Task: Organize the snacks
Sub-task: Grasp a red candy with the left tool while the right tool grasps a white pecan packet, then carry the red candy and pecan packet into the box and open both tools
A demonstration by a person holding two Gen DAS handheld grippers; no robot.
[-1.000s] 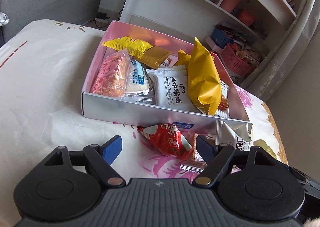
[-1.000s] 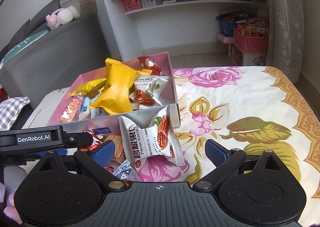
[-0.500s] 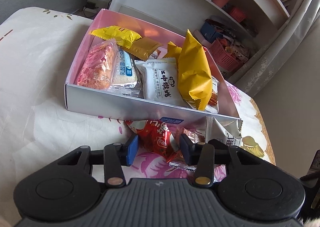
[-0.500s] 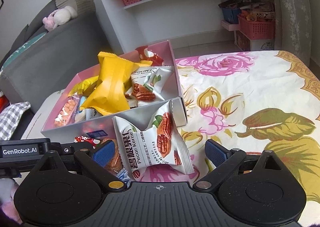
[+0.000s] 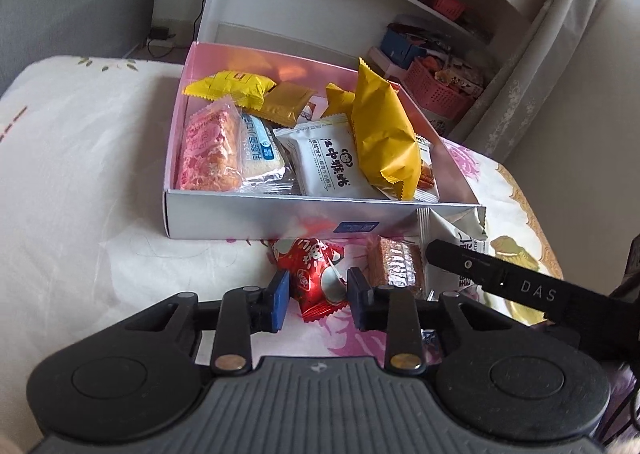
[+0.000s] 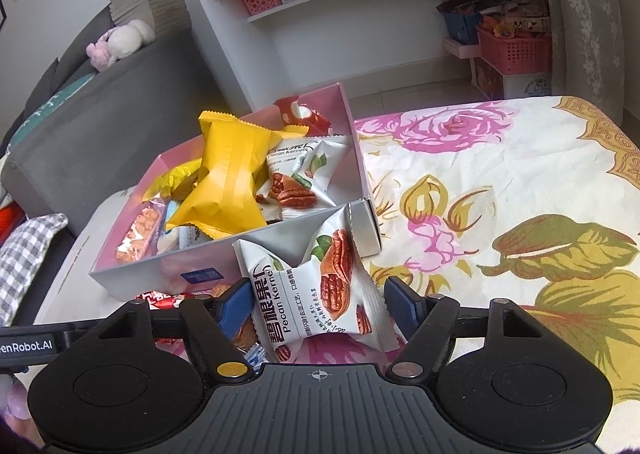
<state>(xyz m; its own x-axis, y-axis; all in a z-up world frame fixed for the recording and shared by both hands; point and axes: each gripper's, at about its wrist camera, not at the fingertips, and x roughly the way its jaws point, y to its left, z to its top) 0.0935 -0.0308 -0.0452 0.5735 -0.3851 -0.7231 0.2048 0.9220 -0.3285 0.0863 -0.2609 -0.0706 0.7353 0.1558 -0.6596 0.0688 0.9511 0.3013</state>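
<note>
- The left gripper [image 5: 316,296] is closing on the small red foil candy packet [image 5: 316,276], which lies on the flowered cloth [image 5: 80,194] just in front of the shallow pink-lined cardboard box [image 5: 248,218]. The pads flank the packet closely, but I cannot tell whether they press it yet.
- The right gripper [image 6: 320,300] is also closing, its jaws apart on either side of the white pecan-kernel pouch [image 6: 316,290], which leans against the box's near wall; the blue pads look just short of it.
- Let each pair bite the packet's filled middle, not its crimped edge (foil slips).
- Lift clear of the wall before carrying over it.
- The clear-wrapped brown biscuit [image 5: 394,264] lies between the two packets; avoid dragging it.
</note>
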